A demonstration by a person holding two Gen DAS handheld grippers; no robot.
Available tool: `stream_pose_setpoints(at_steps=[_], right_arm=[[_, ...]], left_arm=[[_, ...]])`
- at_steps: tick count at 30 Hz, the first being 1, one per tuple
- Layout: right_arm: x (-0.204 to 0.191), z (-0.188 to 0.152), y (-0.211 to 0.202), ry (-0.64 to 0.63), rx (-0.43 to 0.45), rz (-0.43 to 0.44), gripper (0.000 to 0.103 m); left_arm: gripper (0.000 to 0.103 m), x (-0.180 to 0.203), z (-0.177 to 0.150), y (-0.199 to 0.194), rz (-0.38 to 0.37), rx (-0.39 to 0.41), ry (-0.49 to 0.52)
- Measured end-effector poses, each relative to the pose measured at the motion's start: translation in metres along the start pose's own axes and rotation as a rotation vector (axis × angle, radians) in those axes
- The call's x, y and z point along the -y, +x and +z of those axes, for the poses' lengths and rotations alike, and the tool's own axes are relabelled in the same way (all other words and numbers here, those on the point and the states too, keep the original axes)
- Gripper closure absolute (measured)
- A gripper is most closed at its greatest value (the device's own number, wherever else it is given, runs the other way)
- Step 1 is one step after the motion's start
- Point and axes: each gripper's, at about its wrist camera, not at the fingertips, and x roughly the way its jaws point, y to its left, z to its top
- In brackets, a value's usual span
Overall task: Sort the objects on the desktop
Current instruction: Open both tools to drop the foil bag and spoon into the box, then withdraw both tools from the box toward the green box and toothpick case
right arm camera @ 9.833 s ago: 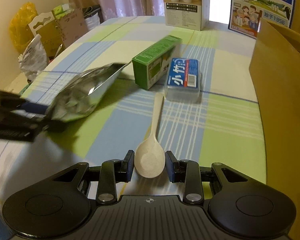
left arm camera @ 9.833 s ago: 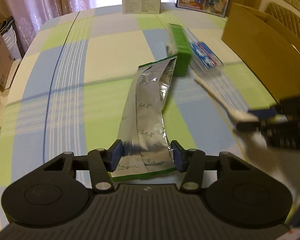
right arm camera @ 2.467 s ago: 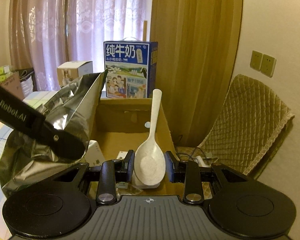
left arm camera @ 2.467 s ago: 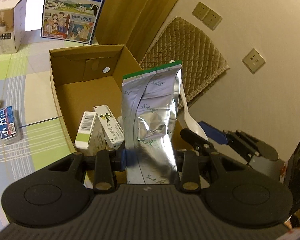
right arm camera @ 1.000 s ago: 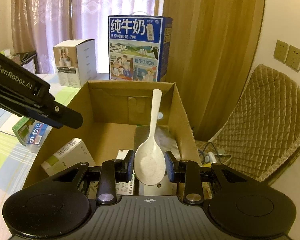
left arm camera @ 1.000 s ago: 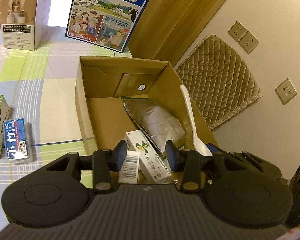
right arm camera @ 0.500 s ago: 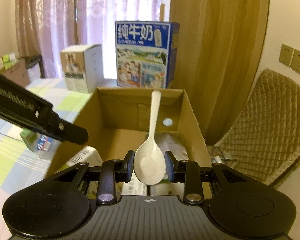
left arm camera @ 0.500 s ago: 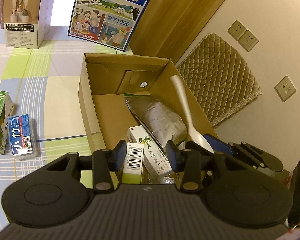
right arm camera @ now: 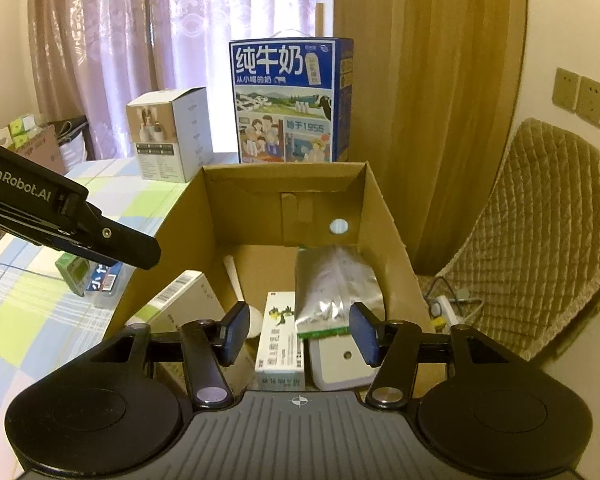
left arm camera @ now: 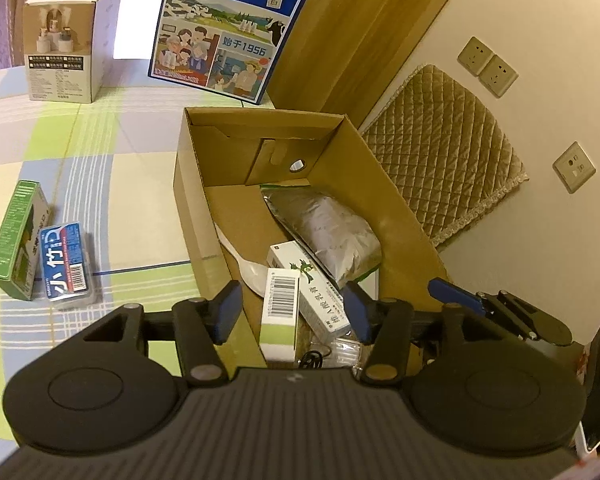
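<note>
With both grippers (left arm camera: 292, 312) (right arm camera: 298, 334) spread empty over the carton (left arm camera: 392, 184), take the green box (left arm camera: 18, 236) on the cloth next: light, stiff, so pinch its long sides.

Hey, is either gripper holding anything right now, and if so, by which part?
No. The left gripper and the right gripper are both open and empty; the spoon lies in the cardboard box.

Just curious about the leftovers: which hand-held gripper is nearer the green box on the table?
Left. The left hand-held gripper hovers at the carton's table-side wall; the right is beyond the carton from the green box.
</note>
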Motion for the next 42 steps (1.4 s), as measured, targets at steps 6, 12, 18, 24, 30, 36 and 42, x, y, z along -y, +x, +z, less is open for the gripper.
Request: stream_pose_setpoints(at_steps=[6, 12, 18, 24, 30, 36, 42], right_arm=[[-0.004, -0.004, -0.016, 0.006, 0.001, -0.003, 0.044], [-0.008, -0.007, -0.036, 0.018, 0.015, -0.012, 0.032], [-0.014, -0.007, -0.059, 0.023, 0.009, -0.01, 0.013], [-0.026, -0.009, -0.083, 0.014, -0.002, -0.004, 0.002], [-0.041, -0.019, -0.103, 0.023, -0.034, 0.0, 0.002], [-0.056, -0.029, -0.118, 0.052, -0.072, -0.001, 0.002], [-0.076, -0.037, -0.131, 0.063, -0.089, 0.016, 0.002]], left_arm=[[0.048, 0.003, -0.009, -0.017, 0.012, 0.011, 0.006], [0.04, 0.007, -0.021, -0.037, 0.022, 0.023, 0.011], [0.025, 0.009, -0.036, -0.061, 0.026, 0.051, 0.016], [0.014, 0.006, -0.06, -0.082, 0.04, 0.083, 0.005], [0.005, -0.005, -0.089, -0.11, 0.04, 0.147, -0.037], [0.002, -0.013, -0.118, -0.139, 0.095, 0.212, -0.009], [0.002, -0.028, -0.143, -0.163, 0.138, 0.228, -0.011]])
